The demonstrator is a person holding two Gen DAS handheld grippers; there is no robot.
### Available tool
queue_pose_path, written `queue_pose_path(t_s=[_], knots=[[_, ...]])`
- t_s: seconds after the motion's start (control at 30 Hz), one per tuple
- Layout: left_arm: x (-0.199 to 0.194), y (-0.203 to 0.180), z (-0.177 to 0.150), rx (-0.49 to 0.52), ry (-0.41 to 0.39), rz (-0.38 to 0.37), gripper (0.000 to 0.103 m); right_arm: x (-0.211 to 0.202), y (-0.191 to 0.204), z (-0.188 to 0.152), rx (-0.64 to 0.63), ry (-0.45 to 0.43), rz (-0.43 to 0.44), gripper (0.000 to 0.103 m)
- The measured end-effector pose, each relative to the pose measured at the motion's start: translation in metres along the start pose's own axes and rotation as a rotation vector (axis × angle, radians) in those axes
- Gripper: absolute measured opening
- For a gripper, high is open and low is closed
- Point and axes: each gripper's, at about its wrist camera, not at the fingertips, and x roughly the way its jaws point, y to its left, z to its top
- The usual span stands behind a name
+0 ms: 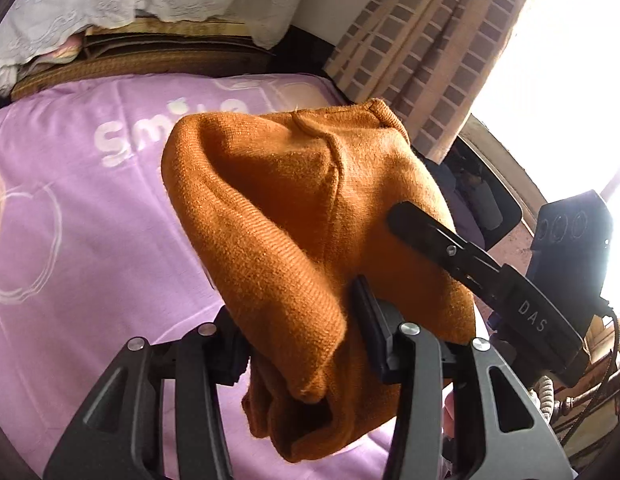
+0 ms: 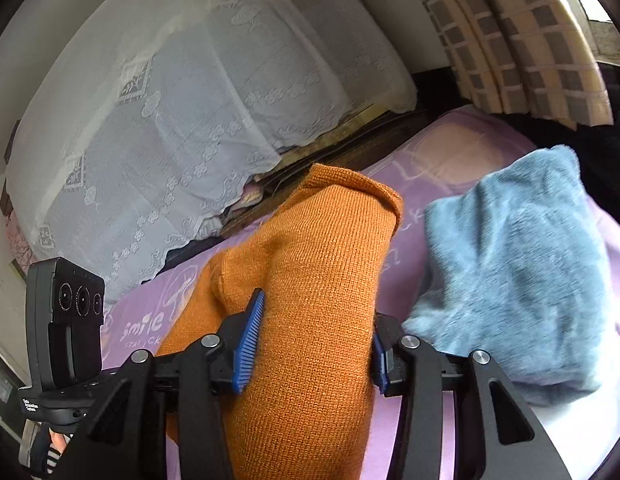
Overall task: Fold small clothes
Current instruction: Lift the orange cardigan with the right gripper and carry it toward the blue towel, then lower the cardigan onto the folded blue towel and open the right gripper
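The left gripper was clenched on a bunched part of an orange knitted garment, its black pads pressing the cloth from both sides, so that the knit rose in a rounded hump ahead of the fingers and a loose fold hung down below them. The right gripper was likewise grasping the same orange knitted garment, with its blue ribbed pads squeezing a thick roll of the fabric that stood up between them. The garment was lifted clear above a bed covered with a lilac sheet printed with the word "smile" and pale outline drawings. In the left wrist view the other gripper's black finger reached into the orange cloth from the right. A fluffy light-blue garment lay crumpled on the sheet, just beside the right gripper's outer finger. Behind the bed a white lace cover draped over a bulky pile, and a checked beige curtain hung next to a bright window.
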Motion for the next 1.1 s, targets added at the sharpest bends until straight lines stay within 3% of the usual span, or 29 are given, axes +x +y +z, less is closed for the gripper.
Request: queue_pose_path(t_s=[0.27, 0.5, 0.6, 0.63, 0.67, 0.7, 0.73, 0.83, 0.97, 1.1], knots=[[0.047, -0.078, 0.044, 0.109, 0.030, -0.052, 0.045, -0.044, -0.069, 0.047, 0.069, -0.106, -0.072, 0.046], [0.098, -0.113, 0.071, 0.193, 0.052, -0.004, 0.050, -0.043, -0.135, 0.053, 0.183, -0.154, -0.109, 0.046], [0.122, -0.110, 0.066, 0.231, 0.045, 0.142, 0.058, -0.026, -0.167, 0.040, 0.240, -0.127, -0.171, 0.046], [0.133, -0.105, 0.061, 0.236, 0.054, 0.202, 0.070, -0.016, -0.180, 0.033, 0.263, -0.102, -0.184, 0.047], [0.138, -0.099, 0.058, 0.229, 0.052, 0.219, 0.082, -0.008, -0.192, 0.026, 0.290, -0.085, -0.168, 0.051], [0.143, -0.093, 0.055, 0.215, 0.050, 0.229, 0.087, -0.003, -0.203, 0.019, 0.325, -0.077, -0.142, 0.055], [0.146, -0.085, 0.053, 0.200, 0.049, 0.237, 0.093, 0.002, -0.210, 0.015, 0.359, -0.070, -0.117, 0.066], [0.151, -0.068, 0.050, 0.154, 0.050, 0.219, 0.096, 0.012, -0.211, 0.015, 0.340, -0.058, -0.121, 0.072], [0.159, -0.062, 0.046, 0.149, 0.034, 0.276, 0.099, 0.021, -0.201, 0.014, 0.273, -0.046, -0.170, 0.076], [0.161, -0.056, 0.048, 0.108, 0.053, 0.238, 0.099, 0.019, -0.199, 0.015, 0.273, -0.046, -0.175, 0.076]])
